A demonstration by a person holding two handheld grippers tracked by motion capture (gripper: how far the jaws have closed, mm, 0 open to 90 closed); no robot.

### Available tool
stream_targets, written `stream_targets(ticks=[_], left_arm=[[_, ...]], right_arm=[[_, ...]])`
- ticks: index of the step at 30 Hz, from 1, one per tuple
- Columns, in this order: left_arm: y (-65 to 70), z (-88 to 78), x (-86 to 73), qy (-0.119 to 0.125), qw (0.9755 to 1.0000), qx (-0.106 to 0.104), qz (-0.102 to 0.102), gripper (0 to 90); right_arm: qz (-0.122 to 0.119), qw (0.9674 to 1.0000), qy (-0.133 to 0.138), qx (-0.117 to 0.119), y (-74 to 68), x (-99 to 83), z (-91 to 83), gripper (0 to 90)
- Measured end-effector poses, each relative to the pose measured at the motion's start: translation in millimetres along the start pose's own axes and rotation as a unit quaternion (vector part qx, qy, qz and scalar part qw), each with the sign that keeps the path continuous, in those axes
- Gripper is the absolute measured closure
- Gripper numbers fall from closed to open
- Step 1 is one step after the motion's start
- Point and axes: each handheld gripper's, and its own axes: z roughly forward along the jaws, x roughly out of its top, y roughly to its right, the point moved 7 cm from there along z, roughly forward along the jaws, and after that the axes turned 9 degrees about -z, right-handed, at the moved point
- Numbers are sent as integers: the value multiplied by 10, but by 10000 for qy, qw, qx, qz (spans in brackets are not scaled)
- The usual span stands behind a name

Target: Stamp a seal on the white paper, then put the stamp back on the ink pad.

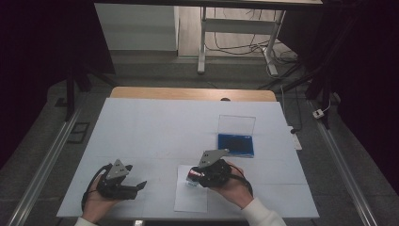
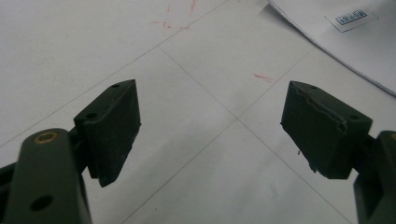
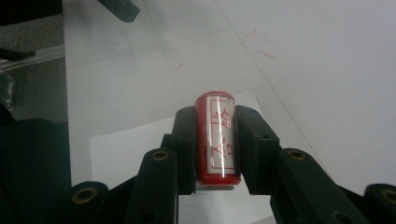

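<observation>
Right hand-held gripper point(image 3: 215, 140) is clamping a red stamp point(image 3: 217, 135) between its jaws, and I am holding it just above the paper point(image 1: 190, 197) at the near edge of the tabletop point(image 1: 155, 132). I am reading the stamp as a small, stiff cylinder with a glossy labelled side, light enough to carry easily but smooth enough to slip or roll. I am gripping it across its middle, the pads bearing on opposite sides of the barrel, which looks like the safest hold; one end is projecting beyond the jaw tips. Left hand-held gripper point(image 2: 212, 126) is resting open over the bare tabletop, nothing between its pads, well to the left of the paper. An ink pad point(image 1: 235, 144) with a raised clear lid is lying beyond the right hand-held gripper, apart from it. On the paper I am seeing a small printed mark point(image 2: 350, 17).
</observation>
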Motion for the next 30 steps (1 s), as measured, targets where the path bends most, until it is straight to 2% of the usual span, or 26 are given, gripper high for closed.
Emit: stream_targets(ticks=[18,24,30], left_arm=[[-1,-3,-2,-2,10000,-1,0,197],[-1,-9,-7,-13,10000,-4,36,197],[-8,-8,2,5,10000,24,34,198]], right_arm=[[70,9997,105,-218,115,5,-155,688],[132,9984,179,-512,268,-18,-328,688],[412,9947,251,-905,509,-136,-546,688]])
